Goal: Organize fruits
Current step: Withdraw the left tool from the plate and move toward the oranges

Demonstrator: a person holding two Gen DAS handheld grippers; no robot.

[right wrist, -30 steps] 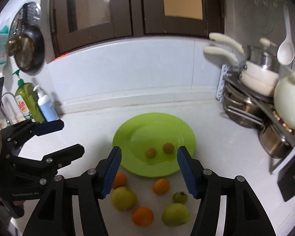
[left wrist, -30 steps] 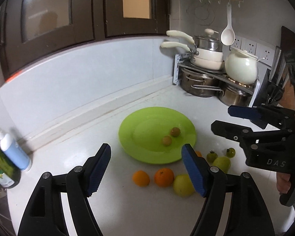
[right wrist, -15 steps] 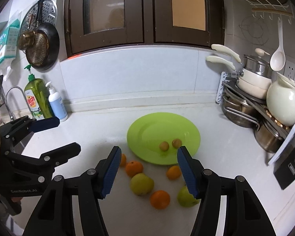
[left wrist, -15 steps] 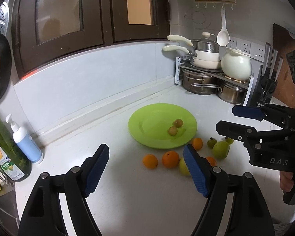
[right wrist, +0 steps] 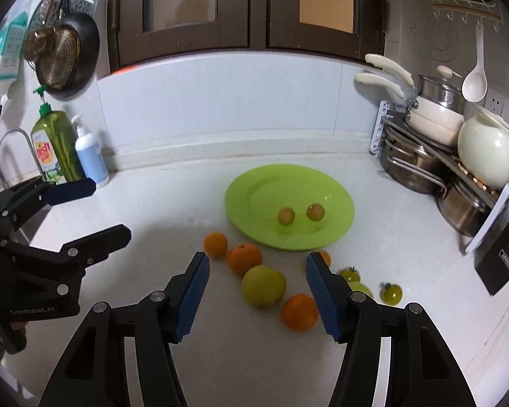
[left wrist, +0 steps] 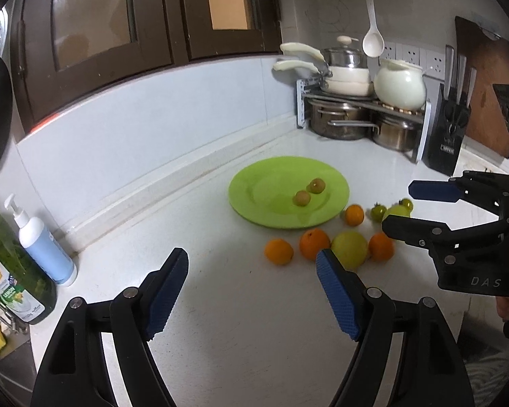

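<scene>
A lime green plate [left wrist: 254, 183] [right wrist: 254, 190] lies on the white counter with two small brownish fruits [left wrist: 308, 192] [right wrist: 300, 213] on it. In front of it lie several oranges [left wrist: 278, 251] [right wrist: 243, 258], a yellow-green apple [left wrist: 349, 249] [right wrist: 263, 285], a second one [left wrist: 395, 211] and small green tomatoes [left wrist: 377, 211] [right wrist: 391, 293]. My left gripper [left wrist: 252, 291] is open and empty, short of the fruit. My right gripper [right wrist: 256, 291] is open and empty, above the apple; it also shows in the left wrist view [left wrist: 414, 208].
A rack of pots and pans [left wrist: 353, 108] [right wrist: 434, 149] and a white jar [left wrist: 400, 84] stand at the back right. A knife block [left wrist: 448, 142] stands beside them. Soap bottles [left wrist: 37, 244] [right wrist: 56, 146] stand at the left by the sink. The left gripper also shows at the left of the right wrist view [right wrist: 85, 210].
Both grippers have pulled back and up from the plate, so the plate and fruit look smaller and farther. More fruit and the soap bottles have come into view. Both stay open.
</scene>
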